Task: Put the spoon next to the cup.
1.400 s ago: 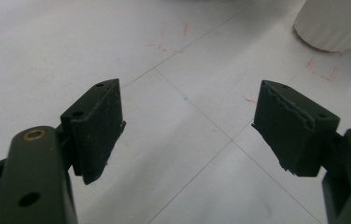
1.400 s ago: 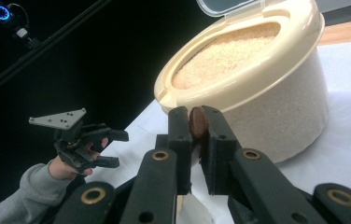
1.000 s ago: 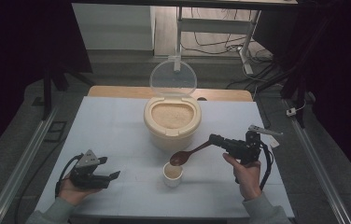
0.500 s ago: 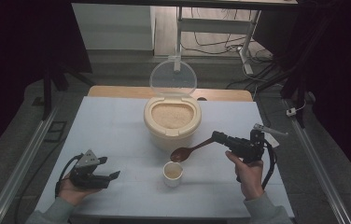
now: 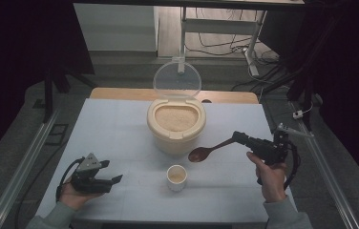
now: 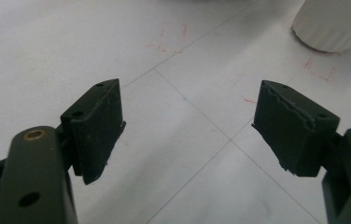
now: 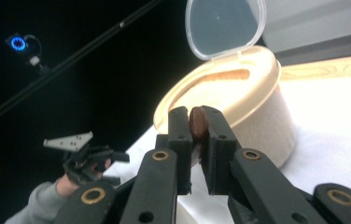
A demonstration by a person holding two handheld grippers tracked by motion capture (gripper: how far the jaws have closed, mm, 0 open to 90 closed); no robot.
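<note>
Hovering above the table, a brown wooden spoon is clamped by its handle in the right gripper, bowl between the cream bin and the small white cup, touching neither. The bin holds pale grain; its clear lid stands upright. Bare tabletop lies open left of the cup. The left gripper rests near the front-left edge, jaws spread wide and empty, well apart from everything.
</note>
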